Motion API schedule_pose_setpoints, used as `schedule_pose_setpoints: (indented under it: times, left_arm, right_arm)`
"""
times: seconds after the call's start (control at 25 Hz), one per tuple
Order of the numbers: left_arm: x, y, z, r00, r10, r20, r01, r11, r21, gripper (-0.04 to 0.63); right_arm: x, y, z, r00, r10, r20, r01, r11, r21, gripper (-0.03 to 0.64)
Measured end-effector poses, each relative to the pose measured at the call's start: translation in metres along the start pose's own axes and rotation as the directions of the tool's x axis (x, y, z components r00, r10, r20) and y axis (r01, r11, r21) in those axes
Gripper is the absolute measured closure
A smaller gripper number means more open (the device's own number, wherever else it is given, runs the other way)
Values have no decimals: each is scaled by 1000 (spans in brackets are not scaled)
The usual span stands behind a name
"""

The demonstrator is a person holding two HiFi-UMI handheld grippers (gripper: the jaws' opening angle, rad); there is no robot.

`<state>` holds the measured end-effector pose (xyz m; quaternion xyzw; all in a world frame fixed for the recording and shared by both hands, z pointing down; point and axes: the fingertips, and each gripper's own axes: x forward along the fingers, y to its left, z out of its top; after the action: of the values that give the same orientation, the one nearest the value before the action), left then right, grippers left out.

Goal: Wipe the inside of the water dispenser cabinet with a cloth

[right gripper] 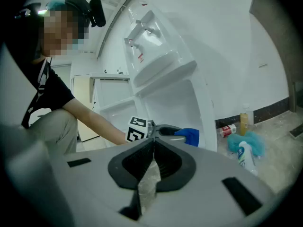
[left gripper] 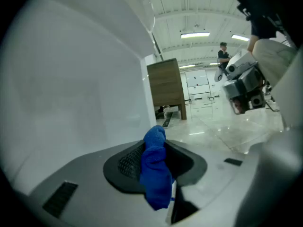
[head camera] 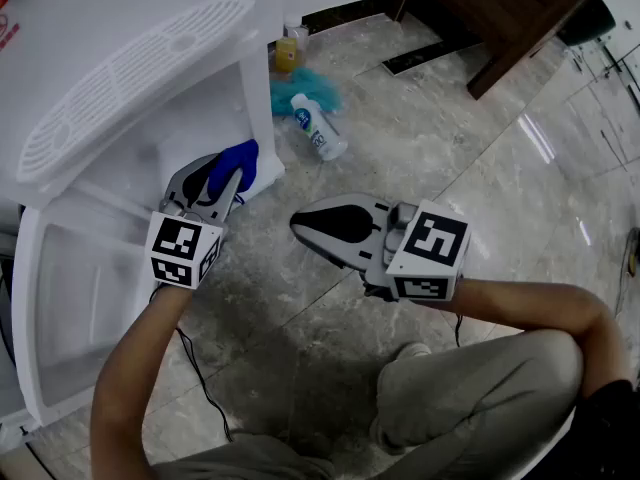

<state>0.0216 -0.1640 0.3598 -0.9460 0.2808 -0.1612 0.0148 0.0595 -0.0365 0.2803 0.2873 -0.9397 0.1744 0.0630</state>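
Observation:
The white water dispenser cabinet [head camera: 120, 68] stands at the left with its door [head camera: 70, 298] swung open toward me. My left gripper [head camera: 232, 173] is at the cabinet's opening, shut on a blue cloth [head camera: 243, 158]. In the left gripper view the blue cloth [left gripper: 156, 174] is pinched between the jaws and hangs down, with the cabinet wall [left gripper: 71, 89] close on the left. My right gripper [head camera: 297, 225] hovers over the floor beside the cabinet, shut. In the right gripper view its jaws meet, with a pale scrap [right gripper: 147, 186] below them; the left gripper [right gripper: 165, 130] and cloth [right gripper: 190, 135] lie ahead.
On the marble floor behind the cabinet lie a white bottle [head camera: 318, 126], a teal fluffy cloth [head camera: 305, 90] and a yellow bottle [head camera: 288, 53]. A dark wooden cabinet [head camera: 500, 8] stands at the back right. A black cable [head camera: 205, 388] trails below my left arm.

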Motion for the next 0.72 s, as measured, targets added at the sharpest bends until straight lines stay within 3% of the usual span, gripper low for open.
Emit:
schedule_pose_setpoints:
  times: [0.12,0.28,0.56,0.72]
  left_arm:
    - [18,36,-13,990,121,-71,-119,993,26,474]
    - [45,80,-35,942,261,-210,-246,964,96,474]
    - [90,115,-70,863,357,-359,-263,922,284,474]
    - [108,124,-76,825,410,-390,-229,872,432,474]
  right_arm:
    - [-9,-14,-5,1000,1,4,-1,1000,-1,614]
    - [-19,-34,-15,1000,-16,7,16,999,35,614]
    - [-36,-57,-29,999,-34,17,33,996,87,614]
    - [-49,-69,-39,998,-64,9,62,991,121,614]
